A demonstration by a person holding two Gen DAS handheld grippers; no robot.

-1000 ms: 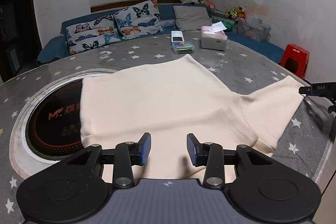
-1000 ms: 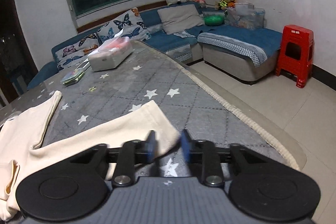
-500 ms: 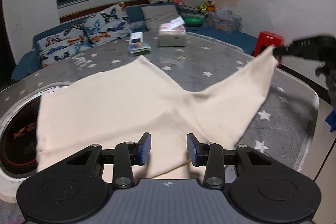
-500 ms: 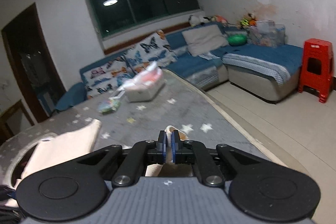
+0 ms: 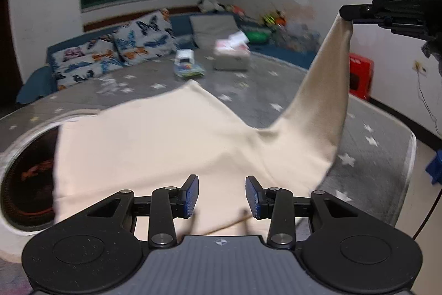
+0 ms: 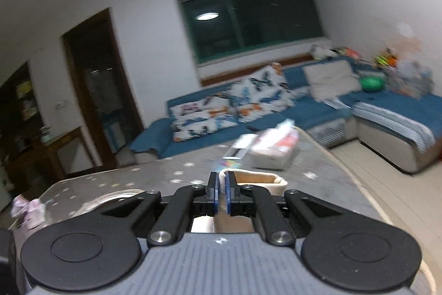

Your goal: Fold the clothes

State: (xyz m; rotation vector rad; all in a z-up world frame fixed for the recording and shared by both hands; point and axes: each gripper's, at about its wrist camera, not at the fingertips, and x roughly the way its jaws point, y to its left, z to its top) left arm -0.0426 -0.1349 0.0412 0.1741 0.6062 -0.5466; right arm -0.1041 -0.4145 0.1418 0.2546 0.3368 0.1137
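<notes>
A cream shirt (image 5: 154, 140) lies spread on the grey star-patterned table (image 5: 367, 129). Its right sleeve (image 5: 323, 101) is pulled up high into the air by my right gripper (image 5: 345, 14), seen at the upper right of the left wrist view. In the right wrist view that gripper (image 6: 221, 194) is shut on the sleeve cuff (image 6: 257, 177), which loops out to the right of the pads. My left gripper (image 5: 222, 195) hovers open over the shirt's near hem, with nothing pinched between its blue pads.
A round cooktop inset (image 5: 25, 184) sits under the shirt's left edge. A tissue box (image 5: 232, 57) and a small box on a booklet (image 5: 186, 64) lie at the table's far side. A blue sofa (image 6: 210, 129) and a red stool (image 5: 359, 79) stand beyond.
My right gripper closed on the sleeve end and lifted it from the table high into the air. The left gripper stayed open over the near hem, shifting only a little.
</notes>
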